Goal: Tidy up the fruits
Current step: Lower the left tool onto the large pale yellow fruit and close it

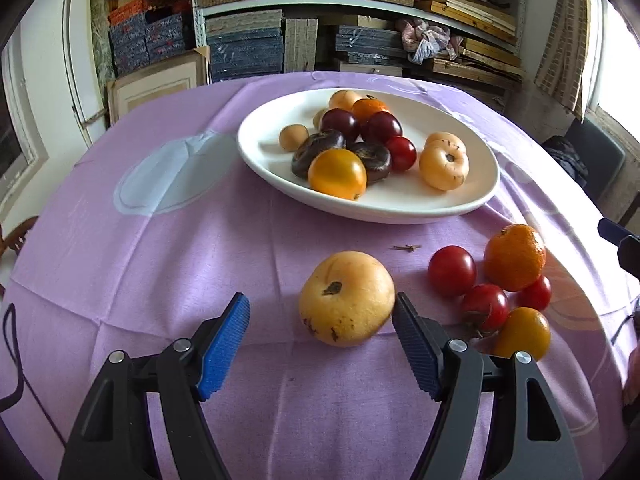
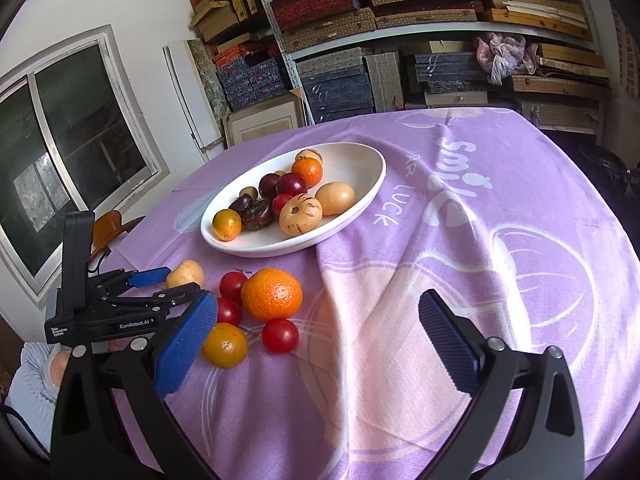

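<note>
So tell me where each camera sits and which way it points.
Left wrist: on the left gripper, angled down at the pale yellow fruit and white dish; own open fingers show.
Right wrist: on the right gripper, facing the purple cloth; own open fingers, left gripper and a sleeve show.
Shared: dish, loose orange, shelves.

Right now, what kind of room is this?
Probably a storeroom doubling as a dining spot: metal shelves crammed with stacked woven boxes, beside a table under a purple tablecloth holding a white fruit dish.
</note>
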The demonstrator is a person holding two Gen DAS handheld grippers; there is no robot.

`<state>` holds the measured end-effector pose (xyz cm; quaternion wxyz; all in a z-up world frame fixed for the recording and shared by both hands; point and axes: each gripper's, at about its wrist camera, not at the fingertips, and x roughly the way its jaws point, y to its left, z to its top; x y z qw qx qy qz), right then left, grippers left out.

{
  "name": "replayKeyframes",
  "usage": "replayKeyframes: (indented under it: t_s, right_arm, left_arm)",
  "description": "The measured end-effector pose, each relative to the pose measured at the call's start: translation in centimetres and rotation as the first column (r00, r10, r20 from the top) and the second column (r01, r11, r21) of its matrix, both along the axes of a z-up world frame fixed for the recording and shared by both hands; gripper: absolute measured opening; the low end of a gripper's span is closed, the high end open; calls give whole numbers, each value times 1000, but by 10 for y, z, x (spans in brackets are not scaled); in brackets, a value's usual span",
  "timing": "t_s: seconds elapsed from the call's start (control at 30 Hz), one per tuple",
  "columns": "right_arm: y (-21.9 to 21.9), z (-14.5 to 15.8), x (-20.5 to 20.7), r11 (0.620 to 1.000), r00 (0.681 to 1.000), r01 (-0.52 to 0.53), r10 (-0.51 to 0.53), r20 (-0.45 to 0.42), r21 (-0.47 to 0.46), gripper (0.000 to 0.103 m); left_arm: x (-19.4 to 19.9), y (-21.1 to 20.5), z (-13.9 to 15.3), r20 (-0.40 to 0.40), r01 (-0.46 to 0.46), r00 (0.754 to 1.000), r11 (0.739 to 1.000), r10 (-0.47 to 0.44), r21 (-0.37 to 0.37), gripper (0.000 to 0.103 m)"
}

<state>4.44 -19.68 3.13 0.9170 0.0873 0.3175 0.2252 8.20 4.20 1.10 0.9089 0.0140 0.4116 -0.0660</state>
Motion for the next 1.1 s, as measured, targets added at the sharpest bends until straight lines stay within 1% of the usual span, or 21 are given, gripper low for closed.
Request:
replayKeyframes:
  t_s: [0.03, 0.1, 0.17, 0.27, 0.37, 0.53, 0.57, 0.6, 0.63, 0.67, 0.77, 0.83, 0.87, 0.9, 1.03, 1.1]
  right_arm:
    - [0, 0, 0, 1000, 1000, -1, 1, -1, -1, 99]
    - [-1, 0, 0, 1000, 1000, -1, 1, -2, -2, 99]
    - [-1, -1, 1, 1000, 1000, 0, 0, -4, -1, 99]
    - [-1, -1, 1, 1000, 1000, 0, 0, -5, -1, 99]
    - [-1, -2, 1, 1000, 1000, -3, 3, -5, -4, 99]
    - [0, -5, 2, 1000, 1000, 0, -1, -15, -8, 99]
    - [0, -5, 3, 1000, 1000, 2, -2, -17, -8, 99]
    - [0, -6, 3, 1000, 1000, 2, -2, -19, -7, 99]
    - [0, -7, 3, 1000, 1000, 0, 0, -21, -6, 99]
    - [0, -7, 3, 1000, 1000, 0, 0, -21, -6, 99]
    - [1, -7, 3, 1000, 1000, -3, 3, -20, -10, 99]
    - [2, -8, 3, 1000, 1000, -4, 3, -24, -11, 99]
    - [2, -9, 3, 1000, 1000, -4, 3, -26, -12, 99]
    - [2, -9, 4, 1000, 1000, -4, 4, -28, -12, 99]
    - [3, -10, 3, 1000, 1000, -10, 10, -27, -13, 99]
    - [3, -9, 3, 1000, 1000, -10, 10, -27, -13, 99]
  left_arm:
    - [-1, -1, 0, 0, 12, 1000, 1000, -12, -1, 74]
    - [-4, -7, 1, 10, 39, 999, 999, -40, 20, 74]
    - [-6, -9, 1, 14, 44, 999, 999, -45, 24, 74]
    - [-4, -5, 1, 5, 36, 999, 999, -36, -1, 74]
    - [-2, -3, 4, 20, 39, 999, 999, -38, -32, 74]
    - [-1, -9, 5, 22, 62, 998, 997, -61, -35, 73]
    - [0, -9, 4, 21, 61, 998, 998, -60, -35, 67]
    - [2, -10, 2, 10, 62, 998, 997, -62, -39, 55]
    - [4, -10, 1, -1, 71, 997, 996, -71, -50, 49]
    - [6, -11, -1, -12, 75, 997, 996, -76, -53, 48]
    - [7, -12, -1, -10, 73, 997, 996, -74, -45, 48]
    - [9, -11, 0, -6, 60, 998, 997, -60, -50, 50]
    - [11, -9, 0, 0, 44, 999, 998, -44, -51, 56]
    - [13, -8, 1, 2, 39, 999, 998, -39, -55, 56]
    - [11, -9, 0, -8, 53, 999, 997, -53, -51, 55]
    - [8, -11, -1, -12, 64, 998, 997, -64, -46, 50]
